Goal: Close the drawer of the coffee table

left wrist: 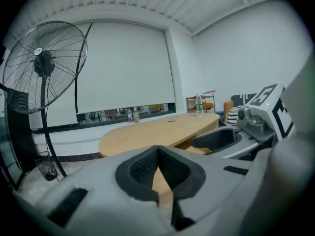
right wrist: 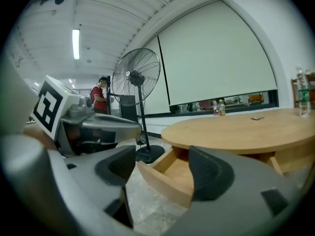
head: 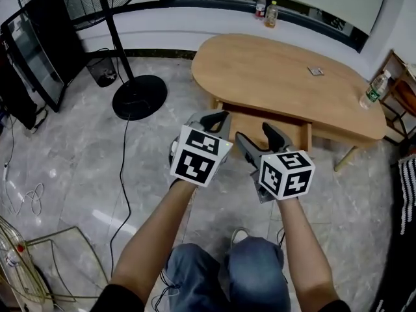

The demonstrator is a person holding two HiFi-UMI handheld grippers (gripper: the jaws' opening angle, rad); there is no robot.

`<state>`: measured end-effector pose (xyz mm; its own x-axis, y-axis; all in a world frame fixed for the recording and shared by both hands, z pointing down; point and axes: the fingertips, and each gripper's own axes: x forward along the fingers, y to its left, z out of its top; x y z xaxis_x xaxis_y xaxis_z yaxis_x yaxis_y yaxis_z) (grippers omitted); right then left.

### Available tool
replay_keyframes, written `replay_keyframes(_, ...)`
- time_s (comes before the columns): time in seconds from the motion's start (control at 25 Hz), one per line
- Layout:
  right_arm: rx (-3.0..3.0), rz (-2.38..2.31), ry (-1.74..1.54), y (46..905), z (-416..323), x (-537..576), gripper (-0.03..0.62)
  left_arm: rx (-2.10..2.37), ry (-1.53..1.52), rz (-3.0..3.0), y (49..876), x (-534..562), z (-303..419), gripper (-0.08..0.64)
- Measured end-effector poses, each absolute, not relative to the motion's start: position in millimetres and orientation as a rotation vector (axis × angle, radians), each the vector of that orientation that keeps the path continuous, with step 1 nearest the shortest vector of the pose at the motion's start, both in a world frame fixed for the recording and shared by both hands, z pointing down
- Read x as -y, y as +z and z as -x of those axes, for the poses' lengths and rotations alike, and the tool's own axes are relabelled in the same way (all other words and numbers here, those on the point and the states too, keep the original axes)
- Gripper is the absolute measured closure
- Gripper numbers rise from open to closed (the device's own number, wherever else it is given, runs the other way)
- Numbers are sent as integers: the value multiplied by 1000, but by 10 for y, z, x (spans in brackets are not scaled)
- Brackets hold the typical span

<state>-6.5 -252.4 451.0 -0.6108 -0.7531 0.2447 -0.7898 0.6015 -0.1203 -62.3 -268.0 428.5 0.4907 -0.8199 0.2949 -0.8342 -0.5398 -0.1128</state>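
Note:
The oval wooden coffee table (head: 279, 77) stands ahead of me, with its drawer (head: 289, 127) pulled out under the near edge. Both grippers hover just in front of the drawer, touching nothing. My left gripper (head: 220, 117) is shut and empty, its pads meeting in the left gripper view (left wrist: 158, 154), with the tabletop (left wrist: 157, 132) beyond. My right gripper (head: 255, 134) is open, and the right gripper view shows the open drawer (right wrist: 170, 176) through the gap of that gripper (right wrist: 160, 168). Its wooden inside looks empty.
A standing fan's round base (head: 139, 96) and its cable lie on the marble floor to the left. Two bottles (head: 266, 10) stand on the ledge behind the table, and another bottle (head: 376, 88) and a small flat item (head: 316, 71) on the tabletop. A person in red (right wrist: 100, 95) stands far off.

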Motion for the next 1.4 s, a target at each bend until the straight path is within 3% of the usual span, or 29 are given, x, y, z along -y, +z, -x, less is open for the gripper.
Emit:
replay_keyframes(0.52,2689,-1351,437,5174,117,2208,262,1437,453,-2683,4873,2354,642,558)
replay_keyframes(1.4,2809,-1600,1270,6286,-445,2597,173,1424,418,-2654,5536,2389,320,558)
